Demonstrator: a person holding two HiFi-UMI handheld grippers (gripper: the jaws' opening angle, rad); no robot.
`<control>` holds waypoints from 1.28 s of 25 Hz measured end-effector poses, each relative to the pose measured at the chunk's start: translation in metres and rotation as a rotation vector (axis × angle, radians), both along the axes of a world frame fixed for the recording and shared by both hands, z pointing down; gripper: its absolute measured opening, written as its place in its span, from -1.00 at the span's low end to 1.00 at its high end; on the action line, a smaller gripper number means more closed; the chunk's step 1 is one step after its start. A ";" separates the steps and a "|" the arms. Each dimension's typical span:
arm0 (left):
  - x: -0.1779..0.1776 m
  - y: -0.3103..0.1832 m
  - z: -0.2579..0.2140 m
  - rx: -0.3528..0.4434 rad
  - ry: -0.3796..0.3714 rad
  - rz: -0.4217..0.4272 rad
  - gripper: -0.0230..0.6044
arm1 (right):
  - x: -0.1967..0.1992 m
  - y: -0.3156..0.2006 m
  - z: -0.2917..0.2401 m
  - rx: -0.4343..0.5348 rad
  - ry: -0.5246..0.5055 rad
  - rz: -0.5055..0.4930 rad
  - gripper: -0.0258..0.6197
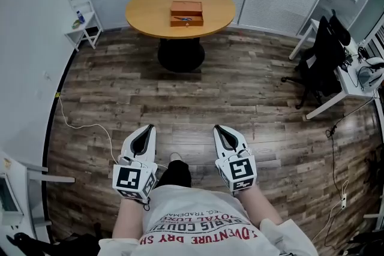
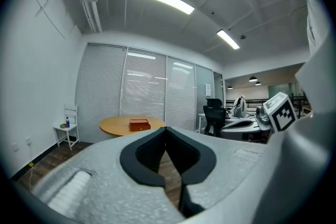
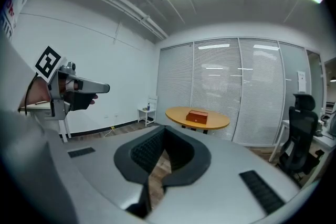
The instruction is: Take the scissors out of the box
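Fingers of the left gripper (image 1: 147, 129) and right gripper (image 1: 218, 129) are pressed together, pinching nothing. Well apart, a wooden box (image 1: 186, 13) sits on the round table (image 1: 150, 9); its contents are too small to tell.

At 12 o'clock the box (image 1: 186, 13) is reddish-brown and the table (image 1: 150, 9) under it honey-tan; a speck (image 1: 185, 20) inside looks bluish, perhaps. The floor (image 1: 240, 99) shows grey-brown wood planks. The left gripper (image 1: 148, 128) and right gripper (image 1: 218, 128) are silver-grey with black pads and black-and-white square markers.
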State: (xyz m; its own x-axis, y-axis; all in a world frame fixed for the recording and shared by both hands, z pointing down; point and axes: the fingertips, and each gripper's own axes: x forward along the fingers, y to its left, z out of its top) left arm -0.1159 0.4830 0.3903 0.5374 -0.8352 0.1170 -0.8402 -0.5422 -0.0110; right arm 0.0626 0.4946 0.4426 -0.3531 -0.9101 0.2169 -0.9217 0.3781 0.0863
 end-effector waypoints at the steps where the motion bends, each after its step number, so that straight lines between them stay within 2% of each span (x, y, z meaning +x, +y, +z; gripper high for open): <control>1: -0.001 -0.010 0.000 0.001 -0.003 -0.002 -0.90 | 0.001 -0.010 0.002 -0.001 -0.003 -0.001 -0.90; 4: -0.005 -0.049 0.003 0.001 -0.004 -0.012 -0.90 | 0.003 -0.047 0.011 -0.018 0.004 0.003 -0.90; 12: -0.009 -0.194 -0.002 0.017 0.032 -0.036 -0.90 | 0.008 -0.178 0.020 -0.060 0.040 -0.002 -0.90; 17: -0.008 -0.277 -0.007 0.043 0.014 -0.027 -0.90 | 0.013 -0.263 0.017 -0.052 0.043 0.016 -0.90; 25: -0.013 -0.351 0.010 -0.026 0.027 -0.037 -0.90 | 0.009 -0.351 0.016 -0.063 0.043 0.000 -0.90; 32: -0.010 -0.419 0.029 -0.029 0.016 -0.091 -0.90 | 0.013 -0.430 0.030 -0.064 0.031 -0.049 -0.90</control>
State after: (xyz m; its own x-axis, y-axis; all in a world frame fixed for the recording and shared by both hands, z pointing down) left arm -0.1259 0.0642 0.4191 0.4614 -0.8770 0.1339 -0.8859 -0.4635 0.0173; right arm 0.0759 0.0648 0.4723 -0.3895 -0.8758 0.2852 -0.8990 0.4288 0.0887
